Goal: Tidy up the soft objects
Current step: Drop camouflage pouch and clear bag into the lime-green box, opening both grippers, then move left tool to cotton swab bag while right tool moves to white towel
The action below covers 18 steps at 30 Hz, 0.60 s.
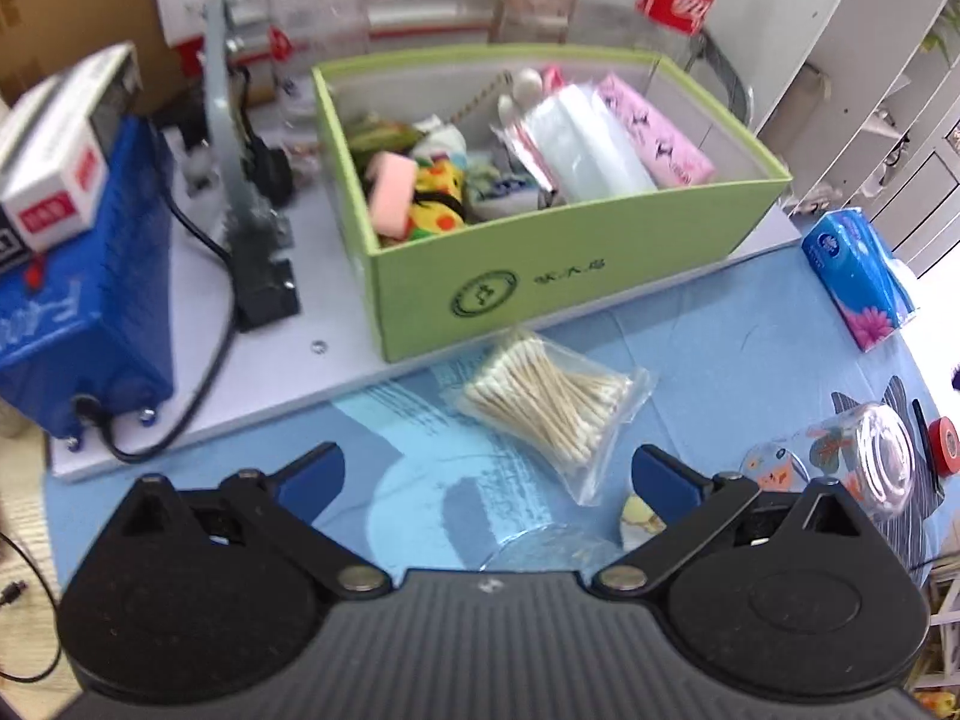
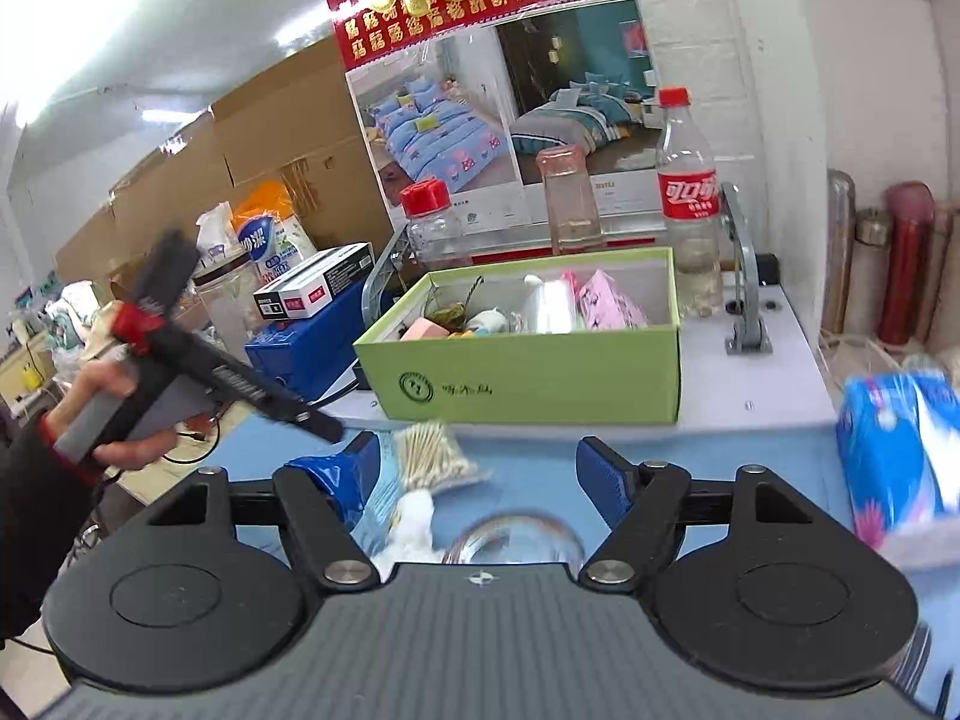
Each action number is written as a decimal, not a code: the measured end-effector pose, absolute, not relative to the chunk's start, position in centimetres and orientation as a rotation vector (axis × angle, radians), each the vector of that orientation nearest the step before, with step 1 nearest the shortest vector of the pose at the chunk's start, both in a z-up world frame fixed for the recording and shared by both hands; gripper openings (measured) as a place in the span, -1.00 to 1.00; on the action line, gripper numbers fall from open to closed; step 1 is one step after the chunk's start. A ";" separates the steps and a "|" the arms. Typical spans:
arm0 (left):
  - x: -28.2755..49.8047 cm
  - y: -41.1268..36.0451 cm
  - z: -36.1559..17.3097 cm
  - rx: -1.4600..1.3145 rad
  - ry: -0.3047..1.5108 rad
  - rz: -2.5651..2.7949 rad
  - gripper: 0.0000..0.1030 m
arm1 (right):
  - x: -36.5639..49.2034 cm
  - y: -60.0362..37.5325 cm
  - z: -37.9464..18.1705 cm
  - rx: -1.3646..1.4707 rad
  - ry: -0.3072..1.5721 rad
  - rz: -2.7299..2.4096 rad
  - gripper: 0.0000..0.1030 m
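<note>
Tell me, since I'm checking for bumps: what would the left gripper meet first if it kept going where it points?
Probably the bag of cotton swabs on the blue cloth. It lies just ahead of the open left gripper, before the green box, though depth is uncertain.

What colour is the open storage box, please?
Light green box, clearest in the left wrist view.

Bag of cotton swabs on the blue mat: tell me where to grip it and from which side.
Grip the bag of cotton swabs across the narrow waist of the bundle, coming from above with the left tongs, which are open. It lies flat in front of the green box, and the loose clear plastic edges would likely slip.
</note>
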State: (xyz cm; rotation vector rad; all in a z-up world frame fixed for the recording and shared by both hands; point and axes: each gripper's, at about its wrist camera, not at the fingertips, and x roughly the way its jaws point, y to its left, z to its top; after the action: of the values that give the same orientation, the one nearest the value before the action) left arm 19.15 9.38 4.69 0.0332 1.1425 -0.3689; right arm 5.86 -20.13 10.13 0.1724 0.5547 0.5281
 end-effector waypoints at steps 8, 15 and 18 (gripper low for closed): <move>24.1 4.3 2.5 0.138 1.324 -0.306 0.96 | 4.0 -22.5 7.6 0.217 0.559 0.468 0.19; 25.7 1.8 1.1 0.147 1.417 -0.213 0.95 | 3.8 -24.9 6.6 0.255 0.529 0.453 0.23; 26.1 0.7 0.3 0.148 1.446 -0.189 0.93 | 3.6 -25.9 6.2 0.276 0.521 0.443 0.23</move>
State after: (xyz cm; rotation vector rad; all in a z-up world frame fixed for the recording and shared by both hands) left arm 26.06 0.72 0.34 0.1477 1.4464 -0.1889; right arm 3.55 -25.88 6.17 0.2762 0.5213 0.4432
